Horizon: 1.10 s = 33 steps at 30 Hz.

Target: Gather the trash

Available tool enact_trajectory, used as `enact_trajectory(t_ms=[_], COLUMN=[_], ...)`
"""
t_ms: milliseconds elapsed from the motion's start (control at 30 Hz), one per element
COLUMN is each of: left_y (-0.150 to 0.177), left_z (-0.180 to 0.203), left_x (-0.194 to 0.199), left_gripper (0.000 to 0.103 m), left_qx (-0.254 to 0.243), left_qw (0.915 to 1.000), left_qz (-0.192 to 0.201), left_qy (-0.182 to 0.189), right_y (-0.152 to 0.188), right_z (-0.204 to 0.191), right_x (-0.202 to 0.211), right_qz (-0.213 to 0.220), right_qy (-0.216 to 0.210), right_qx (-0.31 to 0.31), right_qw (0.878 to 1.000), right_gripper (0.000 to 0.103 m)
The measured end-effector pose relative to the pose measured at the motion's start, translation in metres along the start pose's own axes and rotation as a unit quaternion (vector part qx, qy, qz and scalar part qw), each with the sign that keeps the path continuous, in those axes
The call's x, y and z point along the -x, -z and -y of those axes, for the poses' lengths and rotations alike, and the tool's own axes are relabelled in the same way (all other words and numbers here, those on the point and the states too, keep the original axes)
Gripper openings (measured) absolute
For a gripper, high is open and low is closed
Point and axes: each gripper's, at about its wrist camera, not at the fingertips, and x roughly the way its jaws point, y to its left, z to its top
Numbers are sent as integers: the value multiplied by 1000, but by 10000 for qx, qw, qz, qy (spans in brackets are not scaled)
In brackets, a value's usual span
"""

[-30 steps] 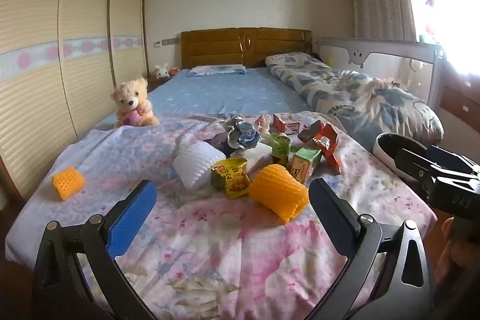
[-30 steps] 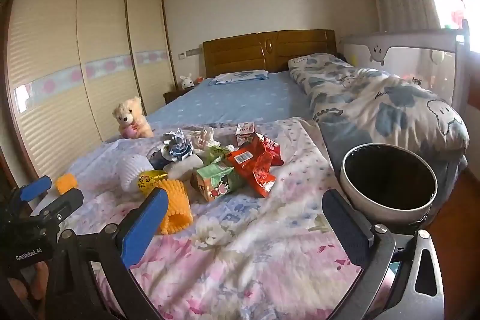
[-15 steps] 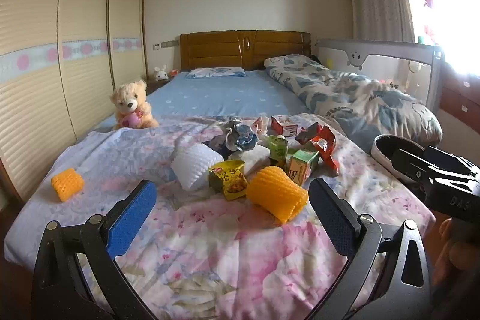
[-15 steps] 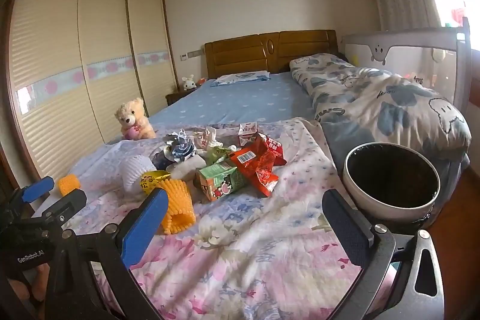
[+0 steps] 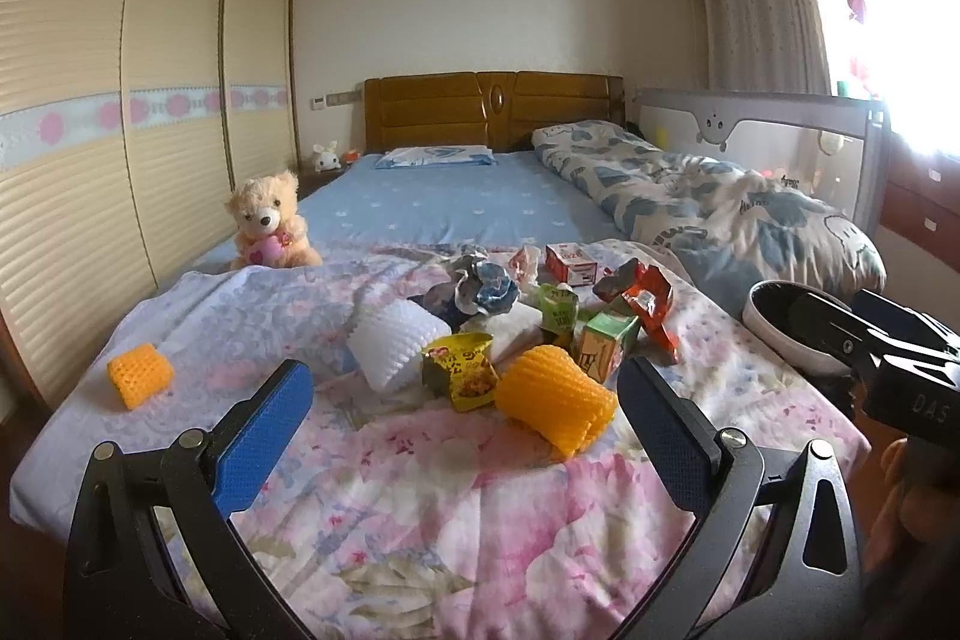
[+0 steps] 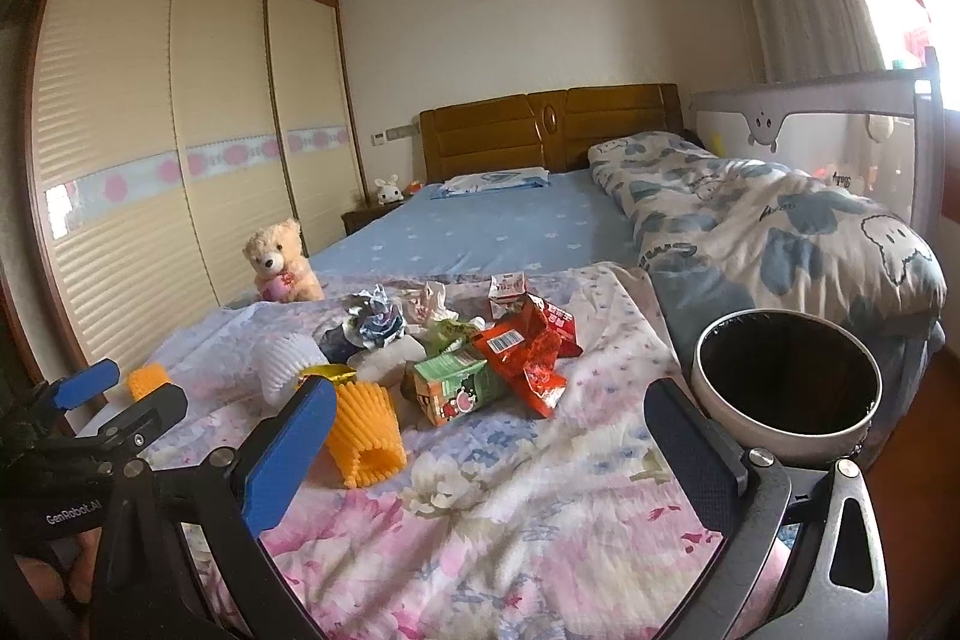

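Floral bedspread (image 5: 420,508): two orange foam sleeves (image 5: 555,400), both claws (image 5: 462,436) (image 6: 486,436) wide, empty.

A heap of crumpled trash (image 5: 528,334) lay mid-frame on the floral bedspread: orange foam netting (image 5: 555,398), green cartons, red wrappers. The white bin (image 6: 786,385) stood open at right.

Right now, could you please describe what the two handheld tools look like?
Both match: black angular frames with silver pivot screws and two fingers with ribbed blue pads. The left tool shows white "GenRobot.AI" lettering in the right wrist view; the right tool shows "DAS" in the left wrist view. No cables or sleeves are visible.
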Motion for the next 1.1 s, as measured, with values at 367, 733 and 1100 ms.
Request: enact_trajectory(t_ms=[367,733,1100], left_y=[0,0,3], left_z=[1,2,4], left_x=[0,1,1], left_gripper=[103,103,103], left_qx=[1,-5,-19], left_qw=[10000,10000,10000], left_qz=[0,-15,-50], left_qy=[0,14,25], right_y=[2,4,6], right_z=[-2,-3,-1], right_x=[-1,-2,-4], right_qz=[3,-42,-106], right_qy=[-9,-46,-93], right_qx=[-5,-34,-69], right_qw=[10000,10000,9999], right_gripper=[103,103,103])
